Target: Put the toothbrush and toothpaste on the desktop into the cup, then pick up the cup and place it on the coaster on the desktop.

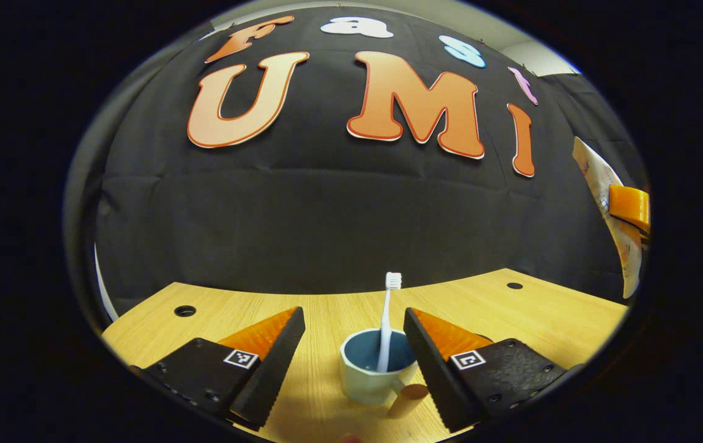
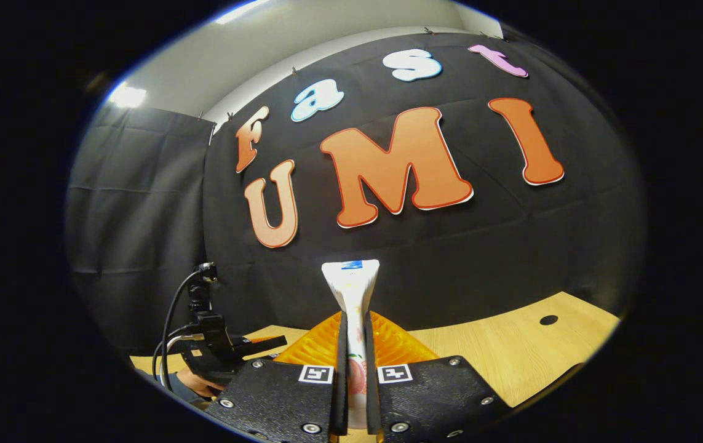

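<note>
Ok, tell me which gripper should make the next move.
Right. The right gripper is shut on the toothpaste, held upright above the desk, and that tube likely goes into the cup next. The toothbrush already stands in the cup, and the left gripper is open and empty around it.

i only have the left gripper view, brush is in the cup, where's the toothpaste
Observer: The toothpaste is off the desk, clamped upright between the fingers of the right gripper.
Operator: cap up or down
Observer: The flat crimped end points up in the right gripper view; the cap end is hidden below the fingers.
Operator: where's my left gripper from there
Observer: The left gripper shows low at the left edge of the right gripper view, over the desk, with cables running from it.
</note>
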Available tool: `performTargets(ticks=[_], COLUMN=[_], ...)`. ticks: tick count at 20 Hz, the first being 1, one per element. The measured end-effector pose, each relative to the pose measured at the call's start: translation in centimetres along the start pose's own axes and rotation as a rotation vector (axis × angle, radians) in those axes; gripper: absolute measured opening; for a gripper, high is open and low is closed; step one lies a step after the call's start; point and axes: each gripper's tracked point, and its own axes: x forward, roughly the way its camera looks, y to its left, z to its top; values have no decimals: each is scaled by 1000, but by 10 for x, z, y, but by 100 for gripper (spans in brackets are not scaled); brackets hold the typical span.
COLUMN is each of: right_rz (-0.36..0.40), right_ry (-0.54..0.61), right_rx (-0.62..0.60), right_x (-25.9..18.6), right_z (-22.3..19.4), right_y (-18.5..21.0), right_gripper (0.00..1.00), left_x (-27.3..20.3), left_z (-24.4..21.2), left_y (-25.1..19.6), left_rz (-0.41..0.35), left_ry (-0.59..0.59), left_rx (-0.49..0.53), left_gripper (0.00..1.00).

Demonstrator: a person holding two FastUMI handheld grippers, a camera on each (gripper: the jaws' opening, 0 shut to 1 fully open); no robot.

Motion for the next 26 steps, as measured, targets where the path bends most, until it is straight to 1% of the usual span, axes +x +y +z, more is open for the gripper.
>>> performTargets(ticks=[2,7,8,12,18,20,23,26], right_rz=[11,71,81,115,179,196,218,231], right_ry=[-1,-74,-84,-98,-82,-47,-21,-12], right_rx=[-4,-17,-21,-11,8,32,32,40], right_x=[4,14,17,33,64,77,94,115], right_z=[1,19,20,15,-3,-17,-34,-45], right_y=[3,19,23,34,60,68,80,87], right_gripper=[12,12,12,12,12,12,12,12], left_x=[-18,-59,-66,-87,-100,-103,-105,-104], left_z=[4,11,11,5,-1,-9,-27,-37], left_y=[1,-14,-15,-28,-28,-19,-14,0], left_rz=[17,3,13,9,-6,11,5,35], left_ry=[-1,-7,-14,-34,-54,-53,-19,5], left_rx=[28,51,66,106,78,63,22,23], left_gripper=[100,99,99,98,99,99,99,99])
